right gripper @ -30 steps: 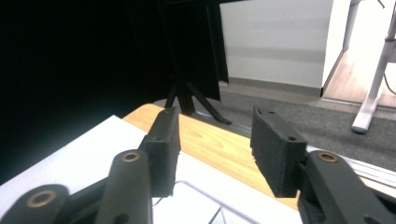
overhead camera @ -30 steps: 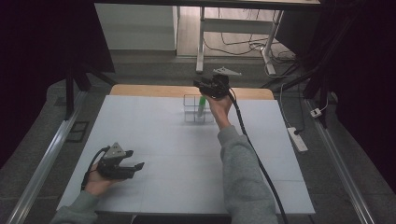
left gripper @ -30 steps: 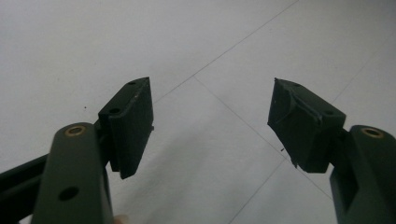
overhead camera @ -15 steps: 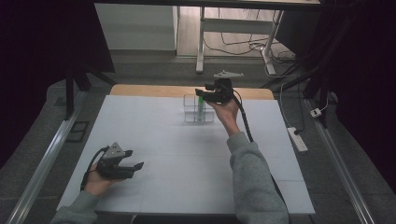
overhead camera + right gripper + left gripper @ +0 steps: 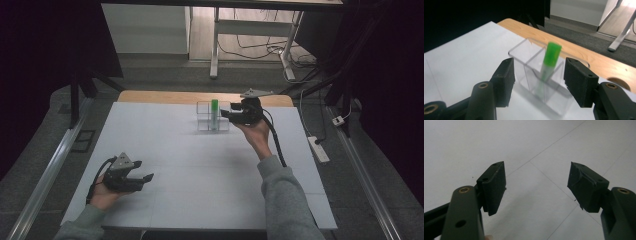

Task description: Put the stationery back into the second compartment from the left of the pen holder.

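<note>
High view first, going left to right: I see my left gripper [image 5: 131, 176] resting low at the near left of the white table [image 5: 165, 150], its jaws spread with nothing between them, well apart from the work. Toward the far middle stands the clear holder [image 5: 212, 116], and in it the green marker [image 5: 214, 113], its long axis close to upright, leaning slightly. Just right of the holder hangs my right gripper [image 5: 227, 114], jaws having just been opening and now parted, with nothing pinched. In the right gripper view the marker [image 5: 549, 64] sits straight ahead between the jaws' line but farther off; I think the pads are clear of it, though blur hides the lower barrel. The right hand is by far the nearer.
</note>
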A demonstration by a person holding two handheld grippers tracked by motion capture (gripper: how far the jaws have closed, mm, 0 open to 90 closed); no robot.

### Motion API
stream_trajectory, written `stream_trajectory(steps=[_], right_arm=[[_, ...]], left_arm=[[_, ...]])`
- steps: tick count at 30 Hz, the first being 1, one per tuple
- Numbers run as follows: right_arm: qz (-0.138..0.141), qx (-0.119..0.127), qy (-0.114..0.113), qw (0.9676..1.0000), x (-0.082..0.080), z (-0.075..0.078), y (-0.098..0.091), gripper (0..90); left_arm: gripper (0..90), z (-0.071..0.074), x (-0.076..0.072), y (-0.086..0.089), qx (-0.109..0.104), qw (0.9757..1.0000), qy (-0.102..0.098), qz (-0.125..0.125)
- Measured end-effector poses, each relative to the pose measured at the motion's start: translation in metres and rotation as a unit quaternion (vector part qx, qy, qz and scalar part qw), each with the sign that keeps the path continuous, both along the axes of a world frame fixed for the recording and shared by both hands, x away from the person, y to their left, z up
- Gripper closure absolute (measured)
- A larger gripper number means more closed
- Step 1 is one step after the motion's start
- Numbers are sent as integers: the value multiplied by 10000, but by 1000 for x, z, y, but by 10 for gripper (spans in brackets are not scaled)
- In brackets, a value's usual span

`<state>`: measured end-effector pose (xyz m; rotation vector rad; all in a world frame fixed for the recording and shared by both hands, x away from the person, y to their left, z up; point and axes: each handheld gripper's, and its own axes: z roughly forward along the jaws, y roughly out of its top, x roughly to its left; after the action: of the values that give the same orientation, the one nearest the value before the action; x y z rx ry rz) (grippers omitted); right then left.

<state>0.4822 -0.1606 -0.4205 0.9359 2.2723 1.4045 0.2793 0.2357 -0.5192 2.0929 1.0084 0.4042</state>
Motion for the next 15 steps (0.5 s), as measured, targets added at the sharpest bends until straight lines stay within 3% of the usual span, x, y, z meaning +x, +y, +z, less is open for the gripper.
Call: stream_trajectory(steps=[15], right_arm=[[-27, -199, 21, 9998, -67, -17, -67, 401]], left_arm=[[310, 0, -1, 0, 23, 10000, 12, 31]])
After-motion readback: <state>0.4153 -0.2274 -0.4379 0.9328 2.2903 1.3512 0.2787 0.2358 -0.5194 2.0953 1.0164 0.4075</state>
